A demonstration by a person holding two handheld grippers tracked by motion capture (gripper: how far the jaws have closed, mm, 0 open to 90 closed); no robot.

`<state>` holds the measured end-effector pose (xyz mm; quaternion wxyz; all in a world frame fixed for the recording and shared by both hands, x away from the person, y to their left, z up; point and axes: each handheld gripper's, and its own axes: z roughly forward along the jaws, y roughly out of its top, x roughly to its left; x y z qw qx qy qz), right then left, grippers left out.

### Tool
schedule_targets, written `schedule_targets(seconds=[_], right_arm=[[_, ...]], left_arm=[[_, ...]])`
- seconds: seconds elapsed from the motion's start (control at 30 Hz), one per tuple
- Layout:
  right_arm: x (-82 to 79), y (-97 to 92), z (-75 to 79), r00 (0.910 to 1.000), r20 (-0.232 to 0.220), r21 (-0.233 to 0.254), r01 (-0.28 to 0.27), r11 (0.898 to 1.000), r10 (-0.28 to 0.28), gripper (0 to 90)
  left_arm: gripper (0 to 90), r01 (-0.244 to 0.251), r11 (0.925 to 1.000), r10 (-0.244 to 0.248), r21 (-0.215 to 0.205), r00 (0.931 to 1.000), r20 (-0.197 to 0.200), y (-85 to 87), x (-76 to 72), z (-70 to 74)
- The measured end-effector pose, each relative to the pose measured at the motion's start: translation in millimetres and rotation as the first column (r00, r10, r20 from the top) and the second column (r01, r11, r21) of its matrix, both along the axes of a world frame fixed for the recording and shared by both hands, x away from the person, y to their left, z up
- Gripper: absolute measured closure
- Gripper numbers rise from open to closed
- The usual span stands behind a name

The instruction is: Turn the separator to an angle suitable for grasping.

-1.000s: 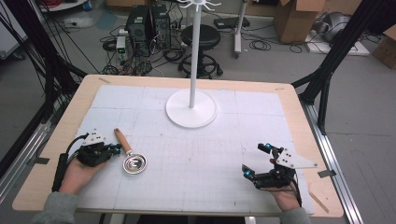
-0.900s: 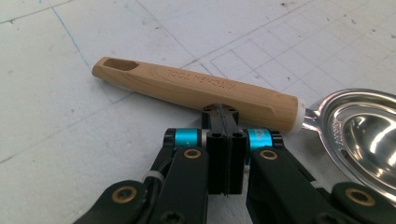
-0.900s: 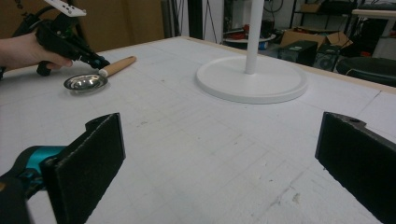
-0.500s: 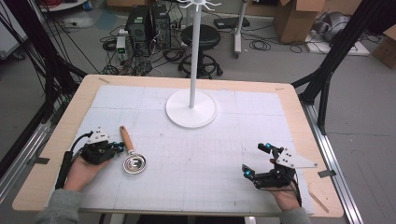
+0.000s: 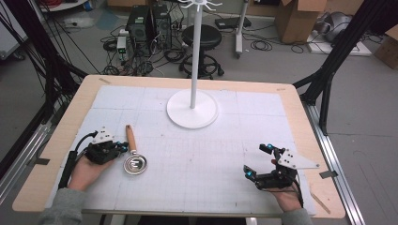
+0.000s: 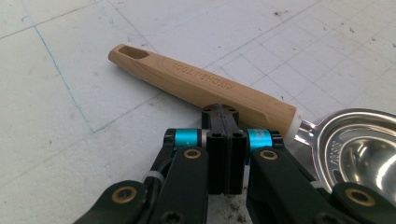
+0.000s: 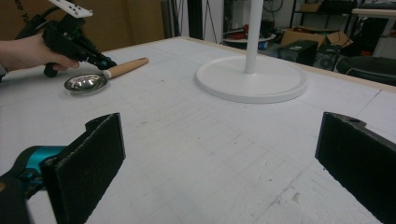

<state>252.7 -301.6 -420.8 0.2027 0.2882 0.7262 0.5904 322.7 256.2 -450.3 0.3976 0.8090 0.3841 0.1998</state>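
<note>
While the left gripper, jaws fully closed on nothing, touches the wooden handle of the strainer at lower left of the high view, the right gripper rests wide open, empty, at lower right.

A wooden table carries a white gridded mat that covers most of its top. On the mat, at about twelve o'clock from its centre, stands the round white base of a stand, its pole upright. At about nine o'clock lies a strainer, wooden handle pointing toward twelve, metal bowl toward six.
</note>
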Motion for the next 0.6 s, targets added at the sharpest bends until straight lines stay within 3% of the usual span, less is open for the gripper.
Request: schedule_targets(seconds=[0.2, 0.4, 0.6], right_arm=[[0.0, 0.6, 0.0, 1.0, 0.003, -0.003, 0.0, 1.0, 0.0, 0.7], [0.0, -0.1, -0.2, 1.0, 0.001, -0.001, -0.002, 1.0, 0.002, 0.7], [0.1, 0.4, -0.8, 1.0, -0.003, -0.004, -0.005, 1.0, 0.005, 0.7]], left_arm=[[89.8, -0.003, 1.0, 0.003, 0.007, 1.0, 0.006, -1.7, -0.2, 0.5], [89.8, -0.024, 0.9992, 0.026, -0.03, 0.999, 0.037, 3.0, -3.6, 8.2], [89.8, 0.006, 0.9981, -0.002, -0.062, 0.9984, 0.056, -1.5, -8.1, 19.1]])
